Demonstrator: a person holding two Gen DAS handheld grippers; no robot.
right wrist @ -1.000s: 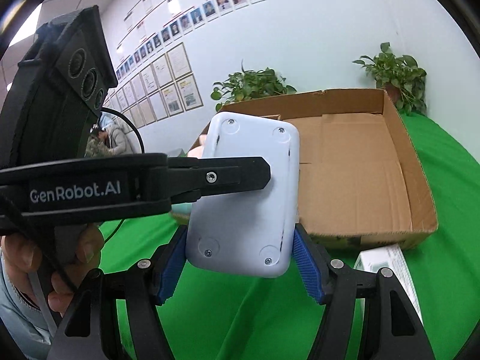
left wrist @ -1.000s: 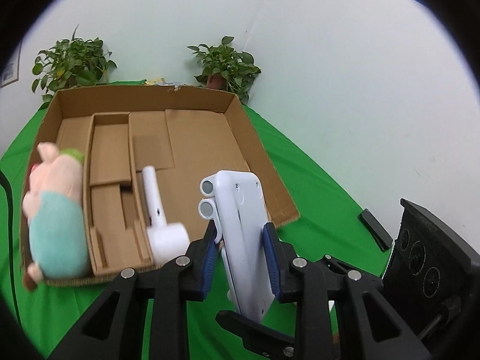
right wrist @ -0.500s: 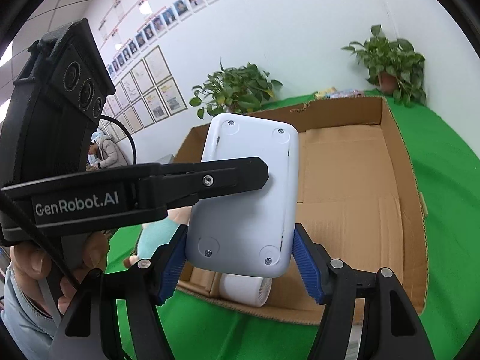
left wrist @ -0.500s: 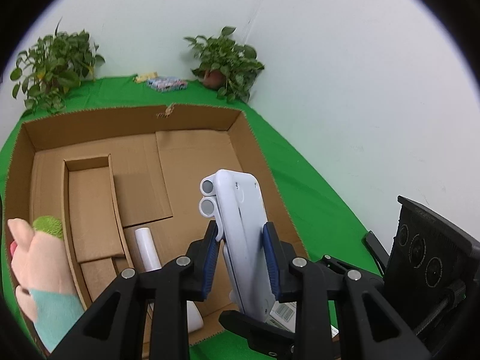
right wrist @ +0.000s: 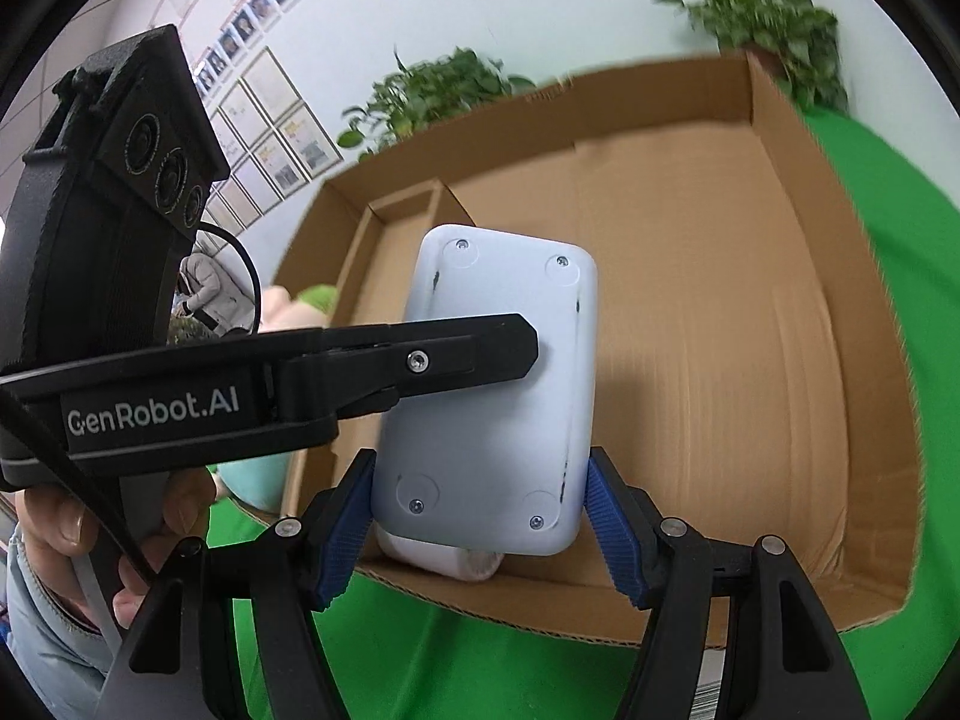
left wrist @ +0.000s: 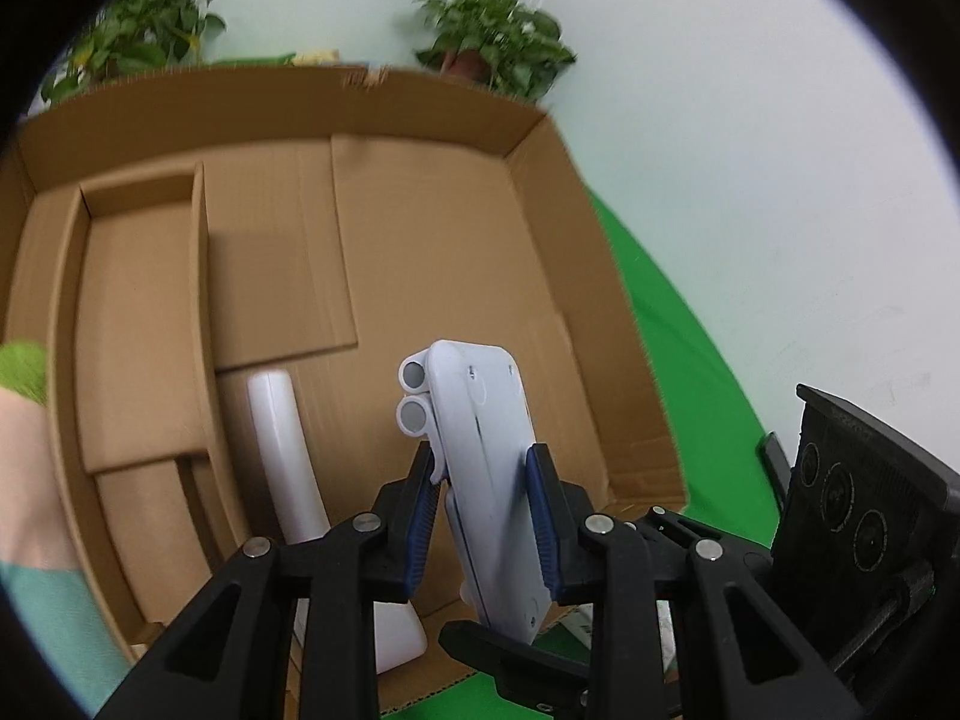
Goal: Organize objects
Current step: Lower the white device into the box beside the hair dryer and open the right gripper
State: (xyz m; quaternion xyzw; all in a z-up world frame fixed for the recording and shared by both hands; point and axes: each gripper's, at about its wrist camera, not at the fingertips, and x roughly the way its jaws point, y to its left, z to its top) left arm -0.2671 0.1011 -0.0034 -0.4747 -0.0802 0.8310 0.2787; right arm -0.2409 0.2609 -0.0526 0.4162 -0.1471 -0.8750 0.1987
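White device [left wrist: 480, 468] held upright above the near part of the cardboard box [left wrist: 564, 228], long axis vertical, its two round ports at the top. Left gripper [left wrist: 480, 525] jaws clamp its thin faces. Right gripper [right wrist: 480, 531] jaws bracket its lower side edges; contact there cannot be confirmed. White bottle [left wrist: 288, 456] lies just left. Box floor to the right and rear is bare.
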